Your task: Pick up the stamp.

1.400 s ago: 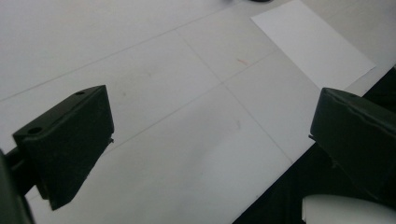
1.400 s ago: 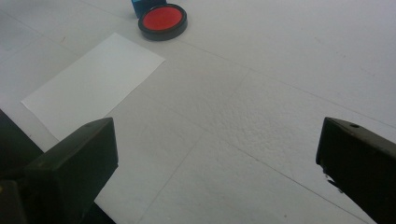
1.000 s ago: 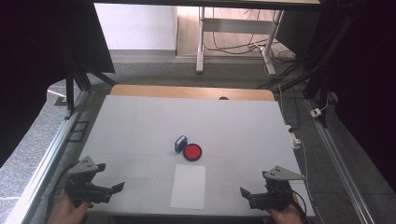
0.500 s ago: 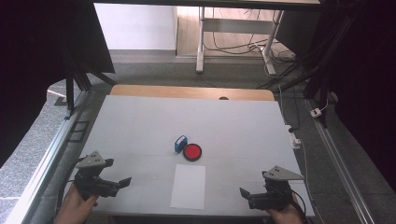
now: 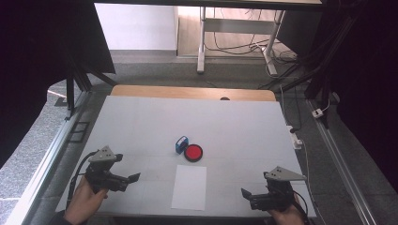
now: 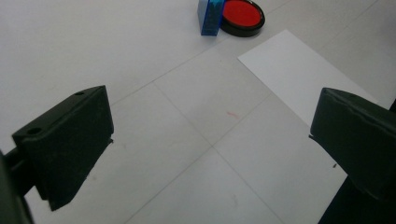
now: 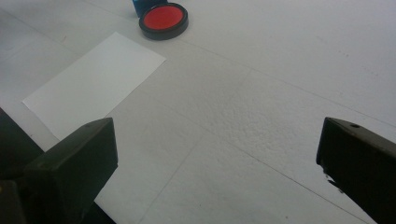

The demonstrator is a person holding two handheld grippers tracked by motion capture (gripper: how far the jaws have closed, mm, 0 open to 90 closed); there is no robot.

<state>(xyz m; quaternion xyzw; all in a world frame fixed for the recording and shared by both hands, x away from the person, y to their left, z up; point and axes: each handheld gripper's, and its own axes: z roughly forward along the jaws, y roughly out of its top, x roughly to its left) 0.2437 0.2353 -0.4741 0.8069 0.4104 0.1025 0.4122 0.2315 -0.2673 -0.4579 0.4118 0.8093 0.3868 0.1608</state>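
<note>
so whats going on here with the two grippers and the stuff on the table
A person holds a gripper in each hand over a white table. The left gripper and right gripper are both open and hold nothing. Between them lies a white sheet of paper. Just beyond it sit a red ink pad and a blue stamp, side by side, untouched.

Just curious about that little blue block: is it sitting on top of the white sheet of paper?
No, the blue block stands on the bare table beside the red ink pad, beyond the paper.
</note>
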